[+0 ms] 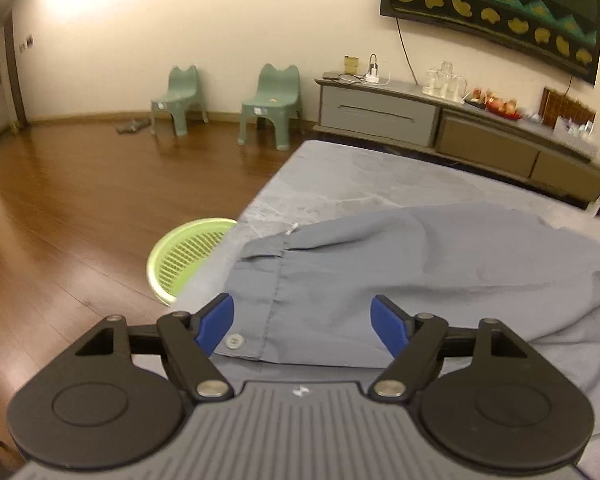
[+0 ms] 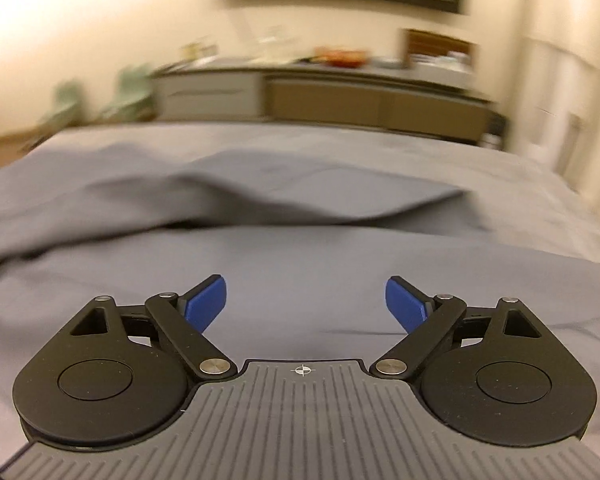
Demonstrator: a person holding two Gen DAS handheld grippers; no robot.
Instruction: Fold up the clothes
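Left view, far left: wood floor (image 1: 80,200), two green chairs (image 1: 270,100) against the wall. A green mesh basket (image 1: 184,256) sits on the floor just beside the bed edge. My left gripper (image 1: 302,322) is spread wide, blue pads (image 1: 216,320) clear of the cloth, nothing pinched. It hangs over the grey shirt (image 1: 380,272), which lies on the grey bed sheet (image 1: 340,176). A button (image 1: 235,341) on the shirt's placket shows right beside the left pad. Further right: low TV cabinet (image 1: 420,116) along the wall, TV (image 1: 500,4) above it.

Right view is blurred. My right gripper (image 2: 306,304) is also wide open and empty, over flat grey fabric. The shirt (image 2: 220,188) is bunched in a fold ahead of it, well apart from the pads.
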